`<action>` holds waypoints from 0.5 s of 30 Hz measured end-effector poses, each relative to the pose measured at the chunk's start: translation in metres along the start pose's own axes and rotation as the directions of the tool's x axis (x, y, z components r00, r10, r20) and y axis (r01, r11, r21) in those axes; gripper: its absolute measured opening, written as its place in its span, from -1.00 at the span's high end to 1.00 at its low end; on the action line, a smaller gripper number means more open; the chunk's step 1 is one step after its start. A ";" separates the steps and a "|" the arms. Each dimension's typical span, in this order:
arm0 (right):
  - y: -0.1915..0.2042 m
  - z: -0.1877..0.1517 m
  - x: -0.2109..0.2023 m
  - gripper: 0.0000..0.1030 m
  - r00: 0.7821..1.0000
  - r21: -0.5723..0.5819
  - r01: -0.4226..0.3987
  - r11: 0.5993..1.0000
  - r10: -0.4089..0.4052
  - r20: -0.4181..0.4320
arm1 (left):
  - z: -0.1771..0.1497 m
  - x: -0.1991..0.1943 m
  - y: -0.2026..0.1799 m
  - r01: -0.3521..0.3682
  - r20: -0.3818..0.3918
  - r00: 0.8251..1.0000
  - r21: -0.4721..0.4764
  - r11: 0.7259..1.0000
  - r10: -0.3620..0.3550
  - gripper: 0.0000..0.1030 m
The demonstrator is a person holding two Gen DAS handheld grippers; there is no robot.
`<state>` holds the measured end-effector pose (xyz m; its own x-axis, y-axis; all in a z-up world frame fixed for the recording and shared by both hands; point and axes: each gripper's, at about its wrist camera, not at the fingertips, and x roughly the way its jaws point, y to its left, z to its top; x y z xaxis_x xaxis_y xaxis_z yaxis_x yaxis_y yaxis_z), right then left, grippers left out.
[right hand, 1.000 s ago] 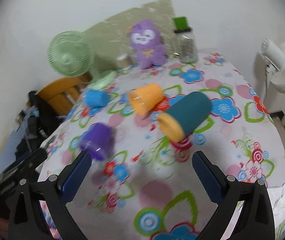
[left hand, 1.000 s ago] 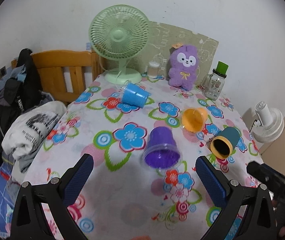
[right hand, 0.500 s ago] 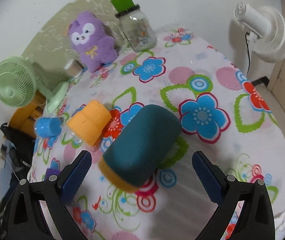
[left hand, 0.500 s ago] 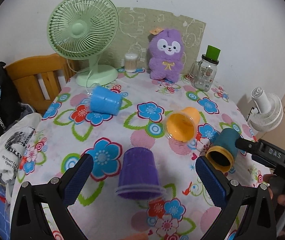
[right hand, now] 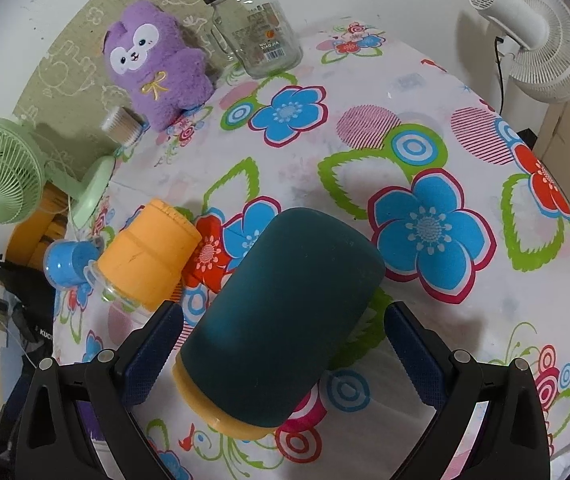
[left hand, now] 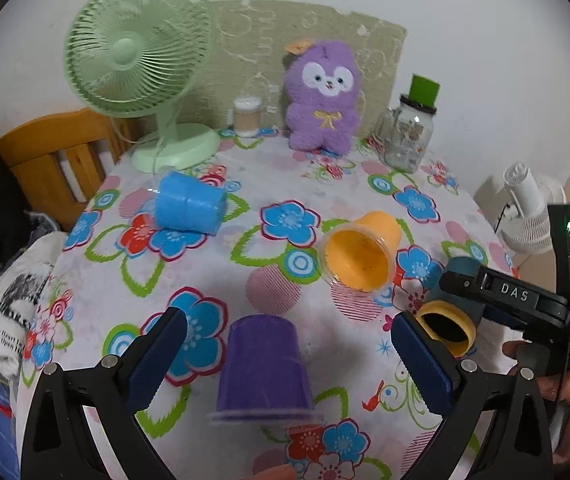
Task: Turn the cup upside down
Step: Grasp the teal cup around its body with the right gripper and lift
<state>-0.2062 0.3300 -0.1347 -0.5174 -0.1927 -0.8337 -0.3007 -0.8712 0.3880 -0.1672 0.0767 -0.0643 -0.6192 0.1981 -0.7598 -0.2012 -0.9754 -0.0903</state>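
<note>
Over the last second the right gripper [right hand: 281, 344] has closed in until its spread jaws straddle the dark teal cup with the orange rim [right hand: 285, 328] lying sideways on the floral-clothed surface [right hand: 425, 152], while the left gripper [left hand: 285, 356], jaws spread, hangs around the rim-down purple plastic cup [left hand: 263, 368].

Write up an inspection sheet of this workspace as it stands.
Surface: floral tablecloth on table.
Job's things: purple cup inverted; teal cup, orange cup, blue cup on their sides.
Clutter: green fan, purple plush, glass jar, small container.
Grippers: left hand-held gripper open around purple cup; right hand-held gripper open astride teal cup.
Cables: white fan cord.
Surroundings: wooden chair, clothes.
</note>
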 end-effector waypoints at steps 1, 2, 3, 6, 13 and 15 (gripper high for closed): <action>0.000 0.000 0.001 -0.97 1.000 0.002 0.001 1.000 -0.001 0.000 | 0.001 0.004 -0.002 0.007 -0.011 1.000 0.008 1.000 -0.007 -1.00; 0.000 0.001 0.001 -0.97 1.000 0.005 0.003 1.000 -0.003 -0.001 | 0.001 0.007 -0.003 0.011 -0.020 1.000 0.012 1.000 -0.011 -1.00; 0.000 0.002 0.002 -0.97 1.000 0.005 0.005 1.000 -0.005 -0.002 | 0.002 0.010 -0.004 0.015 -0.026 1.000 0.017 1.000 -0.014 -0.99; 0.002 0.004 0.005 -0.97 1.000 0.001 0.008 1.000 -0.008 -0.009 | 0.003 0.018 -0.009 0.028 -0.044 0.999 0.030 0.999 -0.027 -1.00; 0.007 0.005 0.017 -0.74 0.999 -0.023 0.016 1.000 -0.017 -0.035 | 0.004 0.044 -0.025 0.050 -0.116 0.992 0.093 0.994 -0.039 -1.00; 0.011 0.005 0.017 -0.64 0.999 -0.048 0.012 0.999 -0.013 -0.029 | 0.002 0.047 -0.030 0.058 -0.130 0.991 0.106 0.993 -0.044 -1.00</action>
<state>-0.2227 0.3194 -0.1429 -0.4898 -0.1940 -0.8500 -0.2680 -0.8942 0.3585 -0.1917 0.1151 -0.0964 -0.5061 0.2266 -0.8322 -0.3163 -0.9464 -0.0654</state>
